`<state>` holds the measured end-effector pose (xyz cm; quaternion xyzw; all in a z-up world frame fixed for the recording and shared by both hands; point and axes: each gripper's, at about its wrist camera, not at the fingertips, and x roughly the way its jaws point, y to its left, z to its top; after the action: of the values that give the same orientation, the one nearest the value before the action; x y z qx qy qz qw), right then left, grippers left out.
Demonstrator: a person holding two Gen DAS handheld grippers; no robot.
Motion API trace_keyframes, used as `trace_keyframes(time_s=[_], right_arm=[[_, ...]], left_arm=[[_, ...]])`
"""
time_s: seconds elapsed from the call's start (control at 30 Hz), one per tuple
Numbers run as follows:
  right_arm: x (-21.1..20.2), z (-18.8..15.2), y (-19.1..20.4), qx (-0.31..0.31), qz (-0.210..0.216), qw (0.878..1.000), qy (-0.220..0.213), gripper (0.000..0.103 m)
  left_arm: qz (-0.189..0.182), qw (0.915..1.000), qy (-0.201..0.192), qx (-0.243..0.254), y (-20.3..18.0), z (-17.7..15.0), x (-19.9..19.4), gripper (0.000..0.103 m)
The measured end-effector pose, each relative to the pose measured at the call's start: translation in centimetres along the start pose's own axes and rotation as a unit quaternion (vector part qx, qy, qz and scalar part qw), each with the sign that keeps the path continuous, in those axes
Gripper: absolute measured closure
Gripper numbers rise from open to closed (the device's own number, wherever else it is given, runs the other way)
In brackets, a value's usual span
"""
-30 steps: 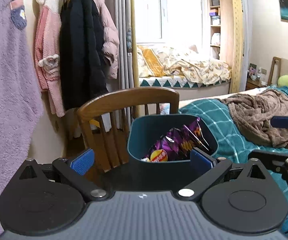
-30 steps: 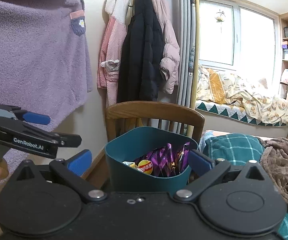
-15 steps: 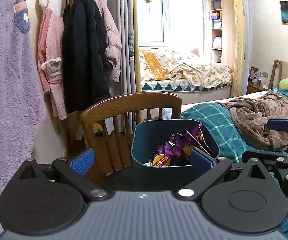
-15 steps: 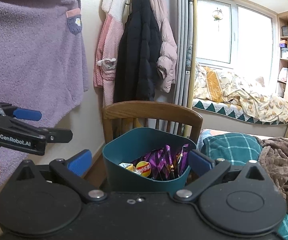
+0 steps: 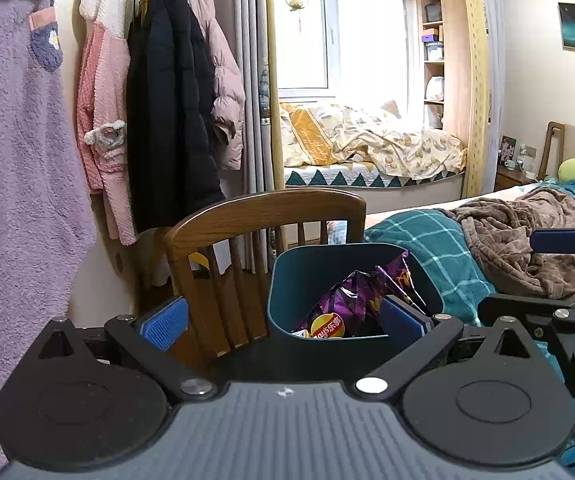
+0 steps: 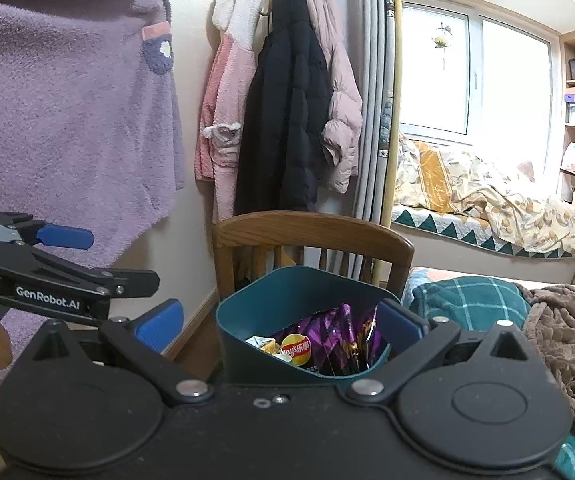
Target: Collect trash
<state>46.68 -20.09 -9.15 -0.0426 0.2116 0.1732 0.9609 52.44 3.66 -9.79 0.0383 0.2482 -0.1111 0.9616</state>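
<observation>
A dark teal bin (image 5: 287, 268) stands in front of a wooden chair, close ahead of both grippers; it also shows in the right wrist view (image 6: 283, 300). Inside lie a purple crisp bag (image 5: 351, 300) (image 6: 327, 344) and a small carton (image 6: 263, 345). My left gripper (image 5: 283, 318) is open and empty, its blue pads wide apart just short of the bin. My right gripper (image 6: 279, 326) is open and empty, its right pad beside the bin's rim. Each gripper shows at the edge of the other's view.
A wooden chair (image 5: 263, 216) (image 6: 311, 228) stands behind the bin. Coats and robes (image 5: 167, 100) (image 6: 291, 100) hang on the left wall. A bed with a teal plaid cover (image 5: 435, 248) and a brown blanket (image 5: 527, 232) lies to the right. A window seat (image 5: 367, 152) is at the back.
Both views have shifted slightly, with the bin and chair sitting a little further right in the frames. Both grippers stay open and empty.
</observation>
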Motion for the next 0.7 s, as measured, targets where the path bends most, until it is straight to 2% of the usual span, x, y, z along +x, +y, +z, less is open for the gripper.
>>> trace_keyframes(time_s=[0.47,0.7], right_arm=[[0.60,0.07,0.50,-0.001,0.004,1.000,0.003,0.000],[0.73,0.10,0.37,0.001,0.001,1.000,0.003,0.000]], left_arm=[[0.001,1.0000,-0.001,0.005,0.00,-0.15,0.46,0.000],[0.013,0.9997,-0.017,0.011,-0.18,-0.33,0.38,0.000]])
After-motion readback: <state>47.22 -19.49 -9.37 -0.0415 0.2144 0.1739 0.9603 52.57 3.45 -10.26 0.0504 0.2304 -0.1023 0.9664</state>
